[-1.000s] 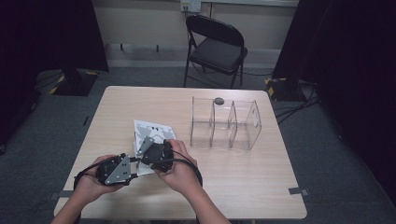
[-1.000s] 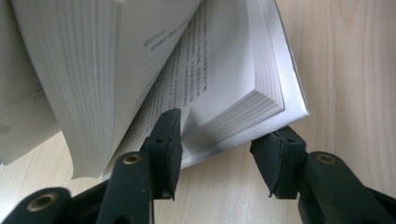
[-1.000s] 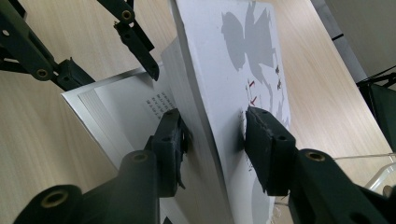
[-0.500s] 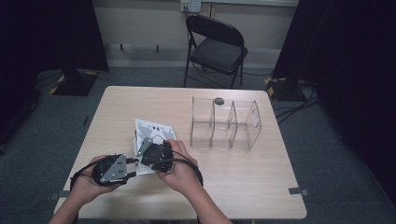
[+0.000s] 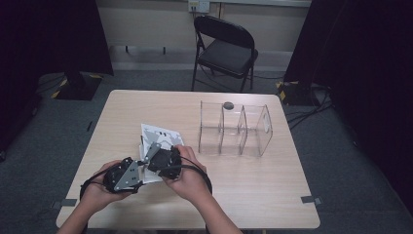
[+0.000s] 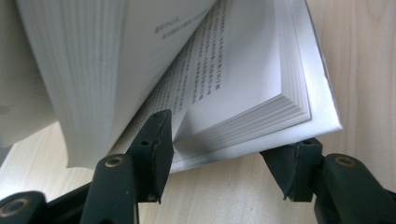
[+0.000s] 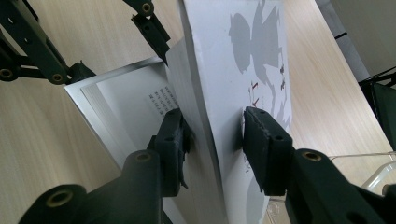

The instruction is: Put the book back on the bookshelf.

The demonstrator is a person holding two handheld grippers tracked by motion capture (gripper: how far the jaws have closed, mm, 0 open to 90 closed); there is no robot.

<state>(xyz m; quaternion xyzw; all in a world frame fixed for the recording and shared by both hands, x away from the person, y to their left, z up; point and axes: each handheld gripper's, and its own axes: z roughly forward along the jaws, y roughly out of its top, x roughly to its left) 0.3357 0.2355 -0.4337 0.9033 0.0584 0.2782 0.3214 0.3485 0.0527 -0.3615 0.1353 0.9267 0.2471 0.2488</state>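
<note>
While I hold the upper block of pages and the front cover of the paperback book [image 7: 233, 93] clenched in my right gripper [image 7: 215, 140], the volume stays propped open just ahead of both tools on the near-left part of the table [image 5: 253, 195]. That grip stands the lifted block nearly on edge, one jaw against the inner page and the other against the illustrated cover, which I judge is what keeps it from flopping shut. My left gripper [image 6: 224, 154] sits right beside it, at the open lower corner of the book [image 6: 261, 93]: its jaws have just been opening, and they now straddle the lower stack of pages and back cover, one jaw lying in the gutter on the printed page, the other just off the outer corner and, as far as I can see, not pressing on anything. I read that as a released hold, with the left tool ready to pin down or reseat the flat half. Beyond the grippers and off to their right stands the clear acrylic divider rack [image 5: 236, 129], well apart from the book, its slots bare.
</note>
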